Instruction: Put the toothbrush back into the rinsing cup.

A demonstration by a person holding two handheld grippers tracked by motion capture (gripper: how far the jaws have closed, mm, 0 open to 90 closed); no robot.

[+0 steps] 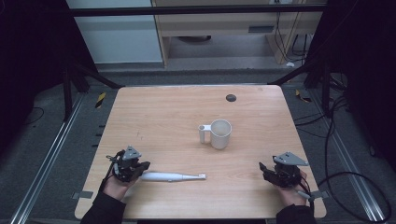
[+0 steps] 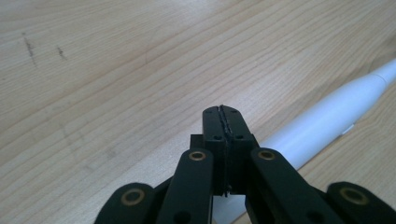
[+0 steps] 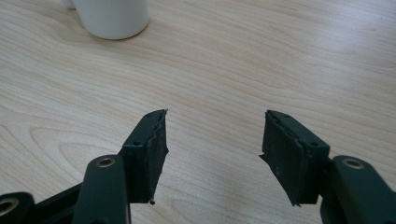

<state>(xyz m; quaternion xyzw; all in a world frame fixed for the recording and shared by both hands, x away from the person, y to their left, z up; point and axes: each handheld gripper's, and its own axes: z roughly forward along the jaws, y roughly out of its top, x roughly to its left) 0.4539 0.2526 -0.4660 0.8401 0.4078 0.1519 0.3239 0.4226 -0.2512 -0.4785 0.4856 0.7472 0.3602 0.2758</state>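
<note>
From my left gripper view, the white toothbrush (image 2: pixel 322 122) runs out past the right edge, and its near end is hidden behind the closed jaws. My right gripper view cuts the white cup (image 3: pixel 112 17) off at the top, leaving just its base. In the high view, the dark round spot (image 1: pixel 230 97) on the tabletop (image 1: pixel 163 116) is too small to identify.

Left gripper (image 1: pixel 142 168): held low at the near-left, jaws pointing right and pressed flat together with nothing between the pads. Right gripper (image 1: pixel 264 169): held at the near-right, jaws pointing left and spread wide apart, empty. Both forearms enter from the near edge.
</note>
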